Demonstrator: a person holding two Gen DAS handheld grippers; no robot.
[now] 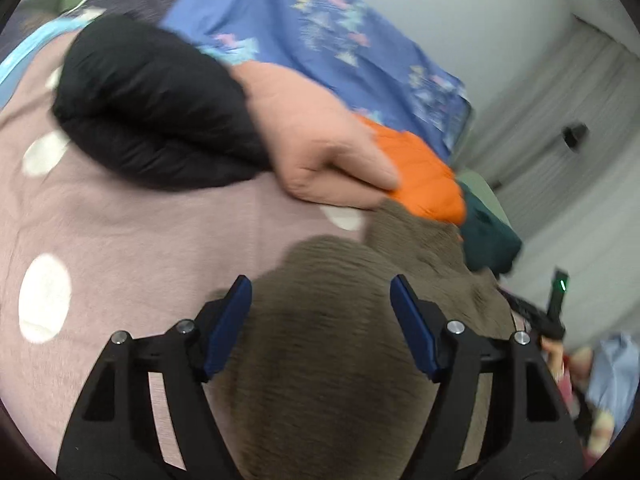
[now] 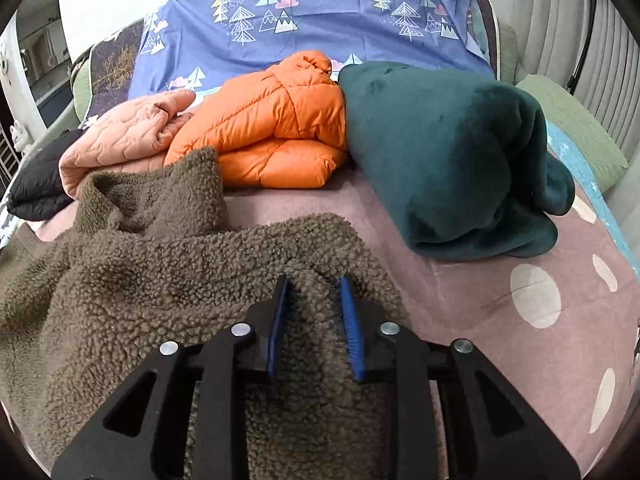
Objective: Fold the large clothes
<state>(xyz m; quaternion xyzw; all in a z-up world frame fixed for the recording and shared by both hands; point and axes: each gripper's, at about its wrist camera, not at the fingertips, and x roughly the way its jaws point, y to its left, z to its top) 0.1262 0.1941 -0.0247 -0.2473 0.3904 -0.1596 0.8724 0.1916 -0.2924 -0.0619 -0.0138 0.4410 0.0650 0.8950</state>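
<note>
A brown fleece jacket (image 2: 132, 280) lies crumpled on the pink dotted bedcover (image 2: 480, 280). My right gripper (image 2: 314, 312) points down at its near edge, and a raised fold of fleece stands pinched between the blue pads (image 2: 348, 320), touching both. In the left wrist view the same brown fleece jacket (image 1: 320, 360) fills the foreground. My left gripper (image 1: 320, 300) hangs over it with its jaws wide apart. The left pads (image 1: 230, 320) sit clear of the cloth, and nothing is gripped between them.
Folded clothes line the back of the bed: a black jacket (image 1: 148, 108), a peach quilted jacket (image 2: 124, 136), an orange puffer (image 2: 272, 132) and a dark green fleece bundle (image 2: 452, 160). A blue tree-print sheet (image 2: 320, 20) lies behind. A green pillow (image 2: 572, 132) sits at right.
</note>
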